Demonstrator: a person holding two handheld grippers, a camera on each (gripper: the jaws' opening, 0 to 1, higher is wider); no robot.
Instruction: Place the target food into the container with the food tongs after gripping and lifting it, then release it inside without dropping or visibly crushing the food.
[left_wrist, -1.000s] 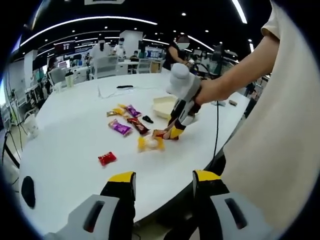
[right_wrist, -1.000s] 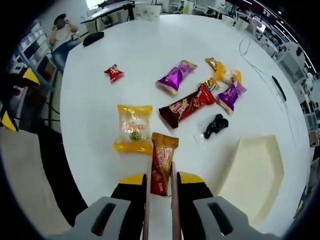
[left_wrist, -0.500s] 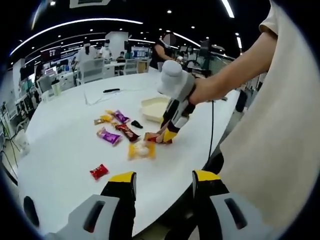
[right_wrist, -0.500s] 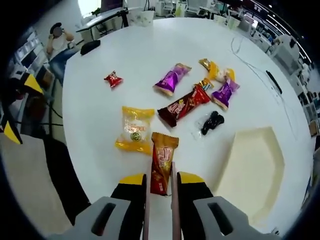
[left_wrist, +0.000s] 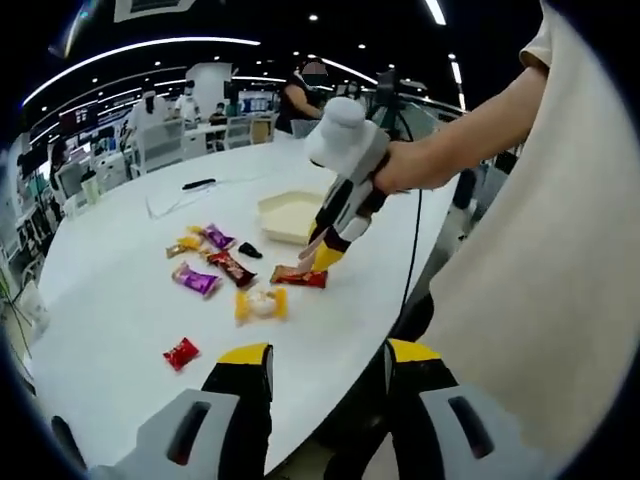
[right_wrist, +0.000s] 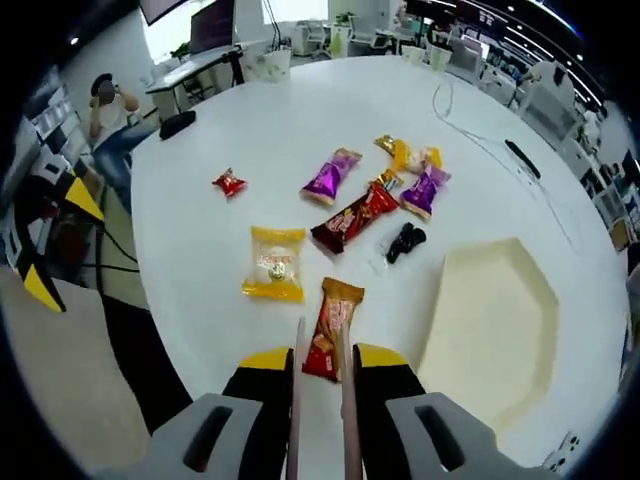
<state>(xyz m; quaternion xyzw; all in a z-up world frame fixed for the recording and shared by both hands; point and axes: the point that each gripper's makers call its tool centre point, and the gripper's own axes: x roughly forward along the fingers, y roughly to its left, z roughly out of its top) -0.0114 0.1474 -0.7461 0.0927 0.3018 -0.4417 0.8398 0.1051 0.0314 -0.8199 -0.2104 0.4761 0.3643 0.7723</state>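
Note:
An orange-red snack packet (right_wrist: 333, 314) lies slightly askew, its near end between the two metal blades of the food tongs (right_wrist: 343, 345). My right gripper (right_wrist: 325, 358) is shut on the tongs. In the left gripper view the right gripper (left_wrist: 326, 256) hangs over that packet (left_wrist: 299, 276), which looks to rest on the white table (left_wrist: 110, 300); I cannot tell whether the blades pinch it. The cream tray container (right_wrist: 495, 320) stands just right of the packet, also seen as the tray (left_wrist: 285, 215). My left gripper (left_wrist: 328, 365) is open and empty at the table's near edge.
Other wrapped snacks lie spread out: a yellow packet (right_wrist: 275, 262), a small red candy (right_wrist: 229, 183), two purple packets (right_wrist: 332, 175), a dark red bar (right_wrist: 355, 215), a black item (right_wrist: 403, 240). A cable (right_wrist: 480, 130) crosses the far table. People sit at distant desks.
The right gripper with the tongs has risen away from the table, so the snacks look smaller. The orange-red packet now sits tilted at the blade tips. The left view has pulled back.

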